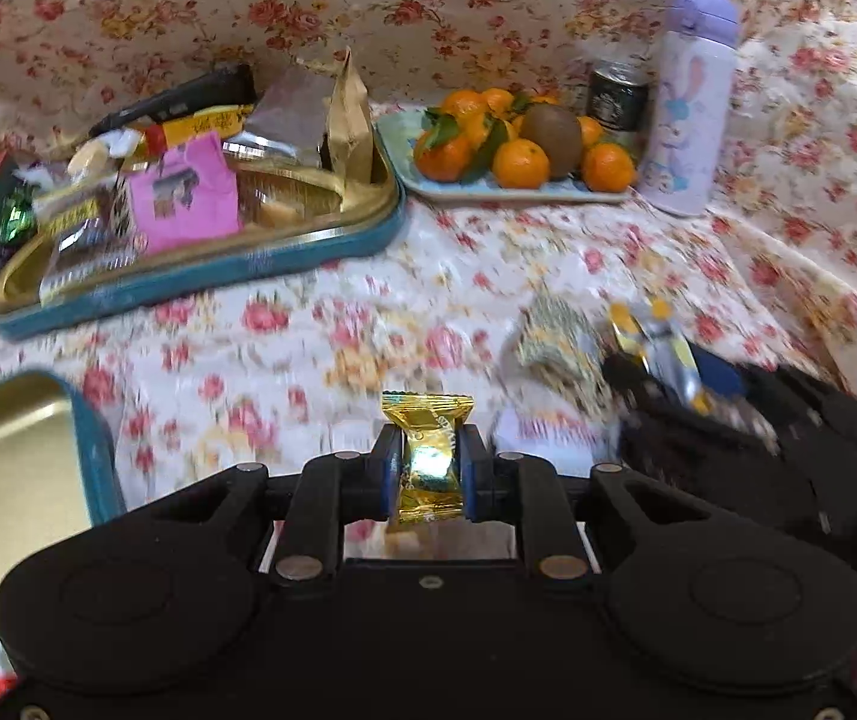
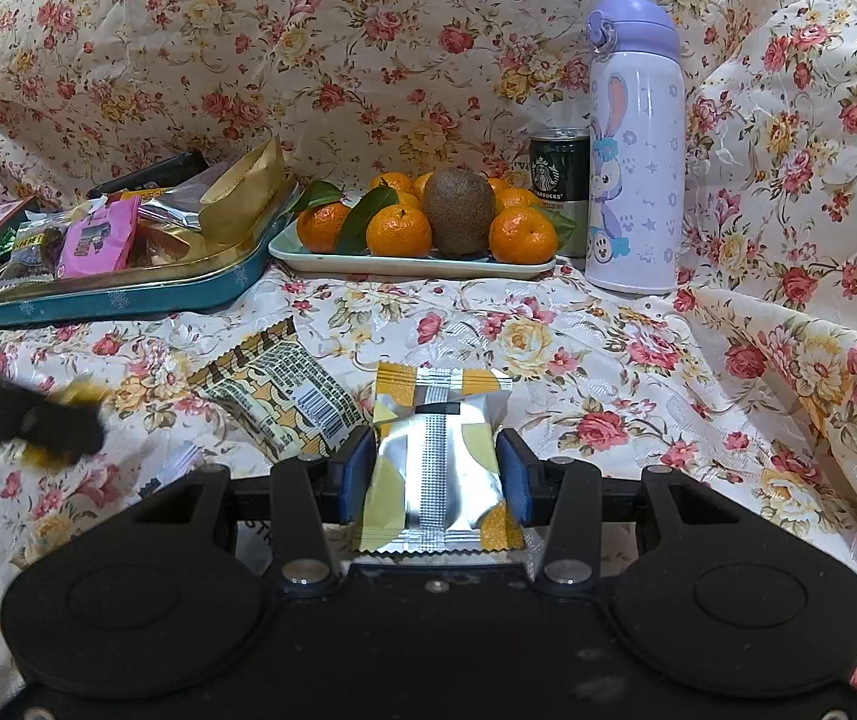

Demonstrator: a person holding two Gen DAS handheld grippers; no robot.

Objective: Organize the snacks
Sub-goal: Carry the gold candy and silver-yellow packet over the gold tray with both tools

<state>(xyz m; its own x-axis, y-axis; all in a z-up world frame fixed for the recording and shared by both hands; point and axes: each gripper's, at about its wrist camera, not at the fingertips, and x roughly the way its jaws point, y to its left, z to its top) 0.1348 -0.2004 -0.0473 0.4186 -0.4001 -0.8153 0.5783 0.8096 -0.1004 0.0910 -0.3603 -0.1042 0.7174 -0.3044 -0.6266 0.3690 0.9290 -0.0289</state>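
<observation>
Two snacks held: I have one in each hand-held gripper.
Left hand-held gripper [image 1: 428, 471]: it squeezes a small gold candy [image 1: 427, 457] above the flowered cloth [image 1: 320, 324].
Right hand-held gripper [image 2: 436, 480]: it pinches a silver and yellow snack packet [image 2: 437, 462] by its sides.
Done: many snacks already sit piled in the blue tin [image 2: 128, 294].
Left to do: one patterned snack bag [image 2: 278, 396] lies on the cloth near my right gripper; I think both held snacks go into the tin too.
Not snacks: tray of oranges [image 2: 416, 264], purple bottle [image 2: 635, 144].
</observation>
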